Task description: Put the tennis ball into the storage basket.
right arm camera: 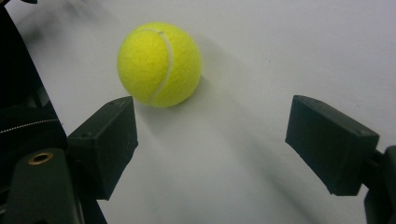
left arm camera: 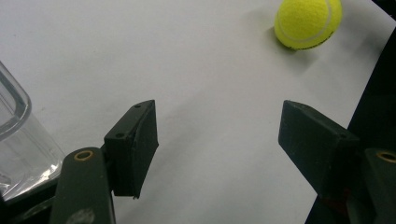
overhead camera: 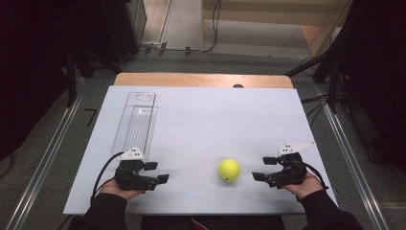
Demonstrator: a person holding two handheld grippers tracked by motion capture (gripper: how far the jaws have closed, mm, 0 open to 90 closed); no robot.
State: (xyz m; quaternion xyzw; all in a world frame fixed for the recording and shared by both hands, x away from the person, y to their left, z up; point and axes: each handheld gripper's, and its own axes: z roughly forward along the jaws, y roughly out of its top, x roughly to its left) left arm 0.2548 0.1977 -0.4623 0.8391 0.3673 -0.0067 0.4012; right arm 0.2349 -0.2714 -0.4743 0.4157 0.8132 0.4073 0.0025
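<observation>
High view: the tennis ball rests on the white worktop, near the front edge and between the two hands. The right tool lies just beside the ball, on the ball's right, with its jaws pointing left toward it. The left tool lies well apart from the ball, on the ball's left, with its jaws pointing right. The right tool is therefore the nearer one.

Right gripper view: the right tool's jaws stand wide apart and hold nothing. The tennis ball sits ahead of the jaws and off to the side of the left-hand jaw, not centred in the gap. No jaw touches it.

Left gripper view: the left tool has its jaws wide apart, also empty. The tennis ball appears far ahead, toward the upper right corner. A clear plastic container appears at the left edge; in the high view this clear plastic container lies lengthwise on the left side of the worktop, its long axis running front to back.

Judgement: a grasp by the right tool calls for a short advance plus a sideways correction to centre the ball between the jaws. A ball has no long axis, so jaw orientation is not critical.
</observation>
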